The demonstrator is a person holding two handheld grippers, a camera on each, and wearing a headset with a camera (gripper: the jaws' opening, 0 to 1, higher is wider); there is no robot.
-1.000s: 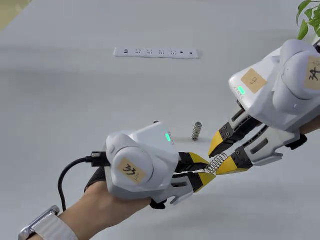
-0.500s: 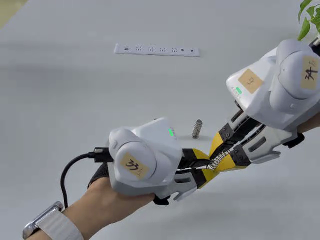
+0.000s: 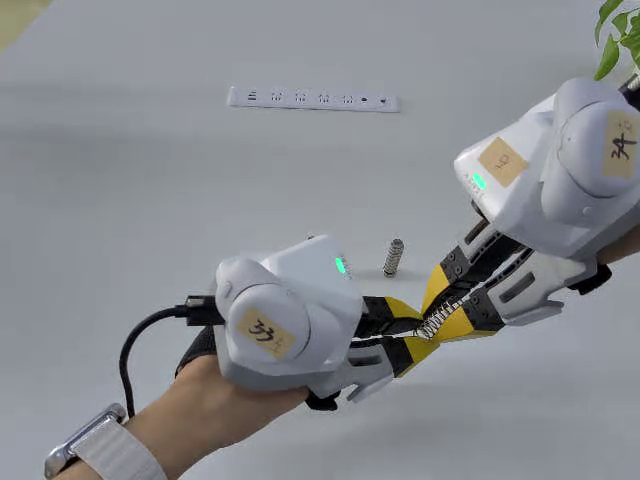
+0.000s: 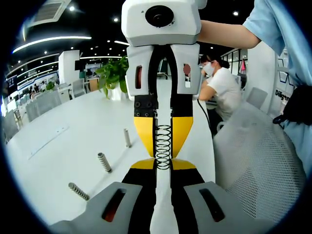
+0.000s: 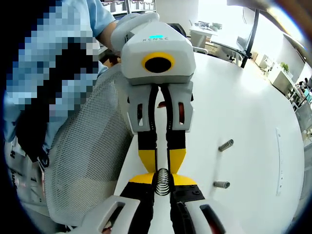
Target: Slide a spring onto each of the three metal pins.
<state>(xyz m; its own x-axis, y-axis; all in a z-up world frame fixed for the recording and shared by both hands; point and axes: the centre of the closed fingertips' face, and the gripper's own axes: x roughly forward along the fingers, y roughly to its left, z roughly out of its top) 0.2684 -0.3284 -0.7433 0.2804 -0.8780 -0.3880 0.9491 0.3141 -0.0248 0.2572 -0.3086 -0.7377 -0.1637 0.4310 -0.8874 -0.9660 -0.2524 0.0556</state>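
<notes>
Now the two grippers meet at lower centre of the head view. The left gripper (image 4: 163, 165), reaching in from the lower left there, is clenched on what looks like a thin pin (image 3: 414, 337) poking from its yellow tips. The right gripper (image 5: 164, 179), coming in from the upper right, is grasping the spring (image 4: 163, 141) by its sides, jaws pressed against the coils.

A second ago the two sets of tips stood apart, with the spring bridging the gap and some bare pin showing. Since then the right gripper has come down and left, so its tips now cross the left one's, and the spring's end sits right against the left tips. I judge that the spring is threaded most of the way along the pin and this step is nearly done. What remains is to let go of the spring.

Just beyond, on the table (image 3: 150, 200), a sprung pin (image 3: 393, 258) stands right of centre, unmoved. In the left gripper view a bare pin (image 4: 127, 138) stands left of centre, and a coil (image 4: 78, 191) lies tilted at lower left. Whether that coil has a pin inside I cannot tell. The bare pin, at least, still needs a spring.

Far off, a power strip (image 3: 312, 99) lies along the top, and a plant (image 3: 620, 35) shows in the upper right corner.
</notes>
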